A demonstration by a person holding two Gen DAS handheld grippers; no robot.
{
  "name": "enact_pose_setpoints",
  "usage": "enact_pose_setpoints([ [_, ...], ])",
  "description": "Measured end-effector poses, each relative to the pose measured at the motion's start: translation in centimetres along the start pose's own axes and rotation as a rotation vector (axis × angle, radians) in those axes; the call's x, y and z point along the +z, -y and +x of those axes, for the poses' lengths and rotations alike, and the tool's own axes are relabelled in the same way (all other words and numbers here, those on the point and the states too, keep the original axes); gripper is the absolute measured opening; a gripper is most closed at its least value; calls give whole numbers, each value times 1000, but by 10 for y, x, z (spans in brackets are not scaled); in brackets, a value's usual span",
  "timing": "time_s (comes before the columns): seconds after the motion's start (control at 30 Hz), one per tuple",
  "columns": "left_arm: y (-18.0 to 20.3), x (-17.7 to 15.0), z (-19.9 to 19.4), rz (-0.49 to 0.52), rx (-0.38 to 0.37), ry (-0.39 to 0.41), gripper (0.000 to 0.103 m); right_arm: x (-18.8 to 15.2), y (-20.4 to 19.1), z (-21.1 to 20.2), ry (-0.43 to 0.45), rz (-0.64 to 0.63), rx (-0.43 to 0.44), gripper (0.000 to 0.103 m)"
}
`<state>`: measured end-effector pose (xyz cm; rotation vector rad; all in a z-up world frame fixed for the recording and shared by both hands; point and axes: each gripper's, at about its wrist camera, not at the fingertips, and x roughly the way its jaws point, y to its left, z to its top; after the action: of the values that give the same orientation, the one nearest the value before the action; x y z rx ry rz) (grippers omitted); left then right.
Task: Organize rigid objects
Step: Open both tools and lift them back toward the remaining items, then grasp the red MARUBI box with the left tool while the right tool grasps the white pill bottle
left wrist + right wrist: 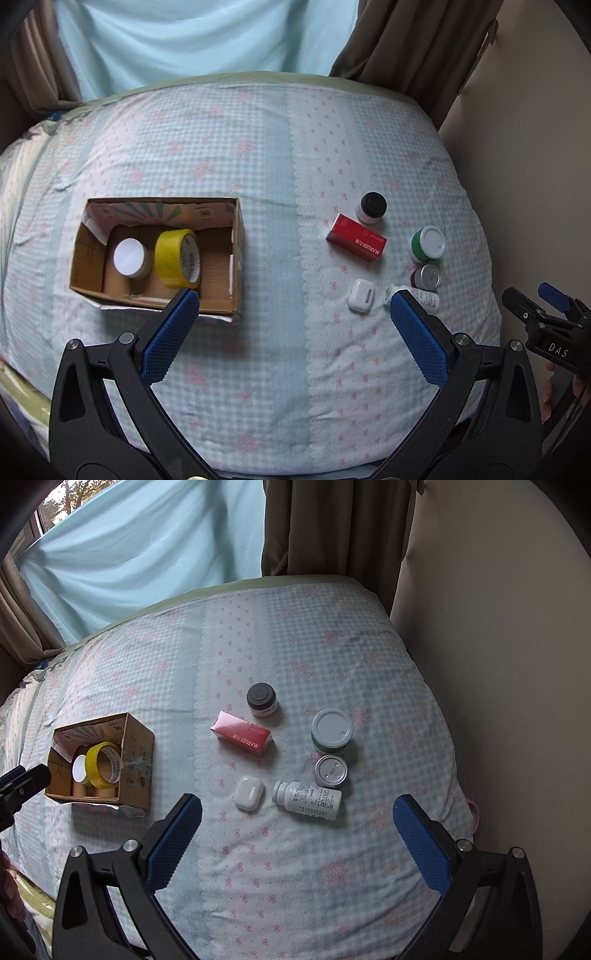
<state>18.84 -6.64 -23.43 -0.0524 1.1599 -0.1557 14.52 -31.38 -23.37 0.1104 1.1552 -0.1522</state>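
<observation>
Light: we see soft daylight through the far curtain (pixel 147 550).
Edges: bent round, dark corners.
Focus: sharp.

Both tools look the same: black plastic frames with triangular cutouts and silver screw heads; left tool (pixel 293 304) has blue cross-hatched pads (pixel 168 339); right tool (pixel 297 808) too, and its body reads "DAS" in white; bit of bare skin behind.

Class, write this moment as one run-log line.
left gripper: open, empty | right gripper: open, empty | cardboard box: yellow tape inside | red box: on bed
</observation>
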Motion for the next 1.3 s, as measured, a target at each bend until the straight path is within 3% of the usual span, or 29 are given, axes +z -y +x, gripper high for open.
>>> enact_pose_setpoints([
  [0.33, 51, 18, 77, 34, -21, -102, 102, -3, 37, 58, -49, 4, 20, 103],
  [0.6, 76, 41, 158, 12, -8, -192, 102, -20, 47, 122, -98, -159, 55, 103],
  [0.77, 85, 59, 217, -31, -1, -253, 102, -36, 40, 162, -133, -349, 57, 103],
  [0.9, 88, 69, 267, -87, 0, -320, 102, -51, 20, 181, -117, -607, 50, 103],
  [1.1, 81, 73, 318, -217, 4, -411, 103, -70, -11, 203, -127, -984, 86, 90],
  [1.13, 80, 73, 324, -245, -2, -425, 102, -71, -14, 208, -140, -1023, 100, 85],
  [1.3, 73, 71, 351, -355, -10, -485, 98, -70, -27, 227, -180, -1151, 160, 78],
])
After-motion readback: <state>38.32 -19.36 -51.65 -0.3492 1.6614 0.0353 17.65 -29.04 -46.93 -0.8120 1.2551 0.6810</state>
